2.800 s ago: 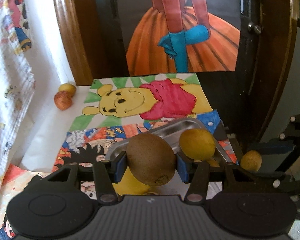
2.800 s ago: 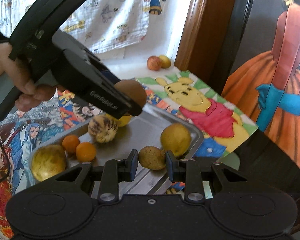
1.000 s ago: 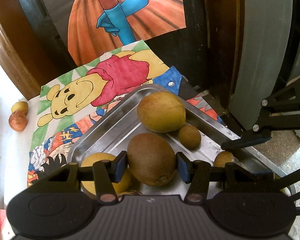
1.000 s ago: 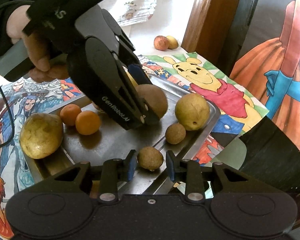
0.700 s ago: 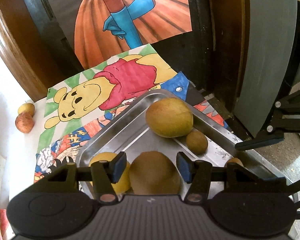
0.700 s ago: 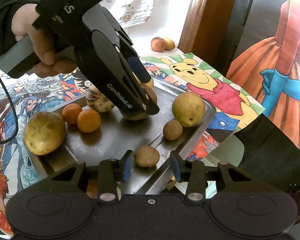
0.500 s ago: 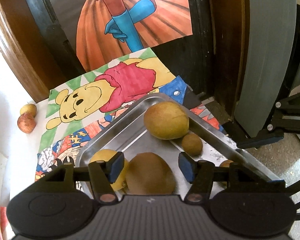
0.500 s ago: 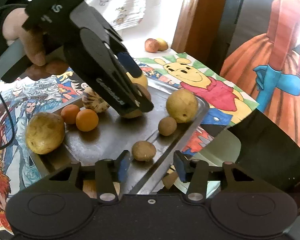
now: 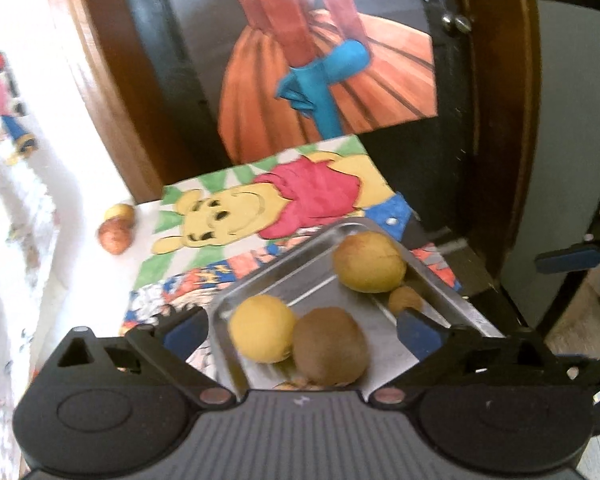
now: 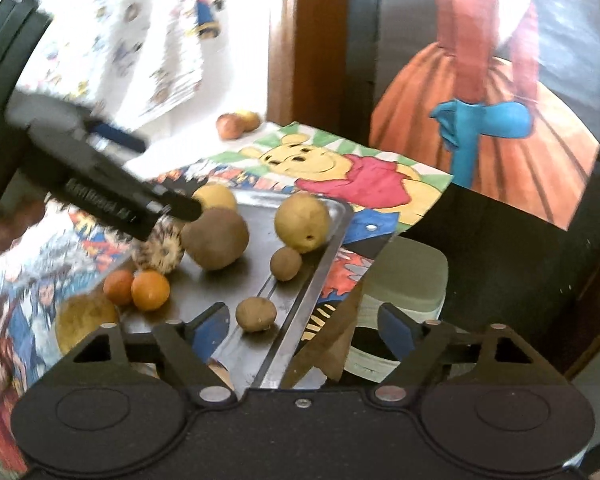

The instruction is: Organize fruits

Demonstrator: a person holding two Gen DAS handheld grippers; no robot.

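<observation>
A steel tray (image 9: 328, 280) (image 10: 260, 344) holds several fruits. The big brown kiwi (image 9: 329, 346) (image 10: 215, 239) lies in it beside a yellow fruit (image 9: 262, 334). My left gripper (image 9: 302, 330) is open wide and empty, above the kiwi; it also shows in the right wrist view (image 10: 100, 188). A small brown fruit (image 10: 256, 314) lies near the tray's rim. My right gripper (image 10: 304, 328) is open wide and empty, just behind that fruit. A larger yellow fruit (image 10: 302, 222) and another small brown fruit (image 10: 285, 264) sit nearby.
Two oranges (image 10: 148, 289), a striped fruit (image 10: 160, 254) and a yellow-brown fruit (image 10: 85, 320) fill the tray's left part. Two small fruits (image 9: 116, 230) (image 10: 236, 124) lie on the white surface by the wooden frame (image 9: 100, 80). A grey-green stool (image 10: 404, 280) stands beside the table edge.
Both grippers let go and opened wide. The left one set the kiwi down in the tray, the right one set down the small brown fruit. Both pulled back and up.
</observation>
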